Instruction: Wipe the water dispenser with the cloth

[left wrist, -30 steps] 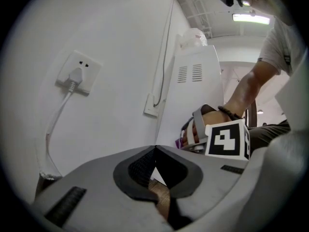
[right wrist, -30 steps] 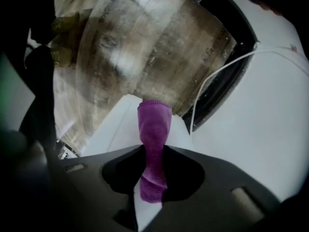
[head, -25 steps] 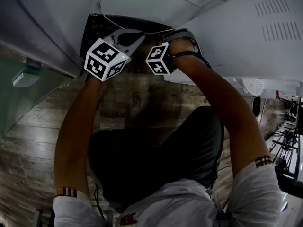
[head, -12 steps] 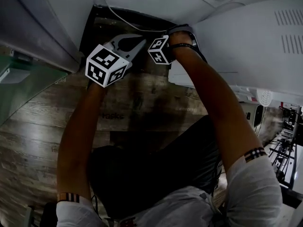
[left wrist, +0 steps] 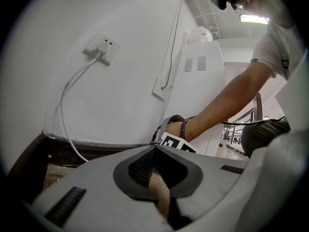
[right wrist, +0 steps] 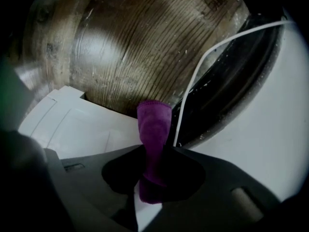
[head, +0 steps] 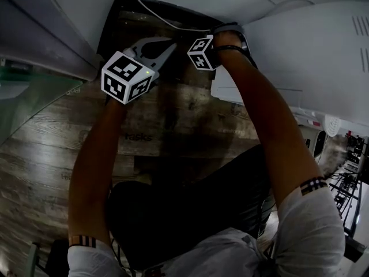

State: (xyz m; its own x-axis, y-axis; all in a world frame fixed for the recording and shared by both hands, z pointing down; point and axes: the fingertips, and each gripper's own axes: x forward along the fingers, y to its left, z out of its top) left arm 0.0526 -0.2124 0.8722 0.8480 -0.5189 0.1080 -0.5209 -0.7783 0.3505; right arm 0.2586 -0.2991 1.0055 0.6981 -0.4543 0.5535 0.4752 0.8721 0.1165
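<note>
Head view: we find the left hand-held gripper point(head: 154, 48) and the right hand-held gripper point(head: 200, 52) low by the wall, beside the white water dispenser point(head: 300, 56). Left gripper view: its jaws meet at the tips and grip nothing we can discern. A white cable point(left wrist: 67, 115) climbs to a wall socket point(left wrist: 102, 47). Right gripper view: the jaws are clamped on the purple cloth point(right wrist: 153, 124), whose free end lies at the dispenser's lower edge, just beside the cable. We judge snagging that cable the chief risk, then the narrowly pinched cloth slipping.

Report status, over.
Left hand-held gripper shut, empty. Right hand-held gripper shut on cloth. Cloth beside dispenser, contact unclear. Cable close to cloth.
</note>
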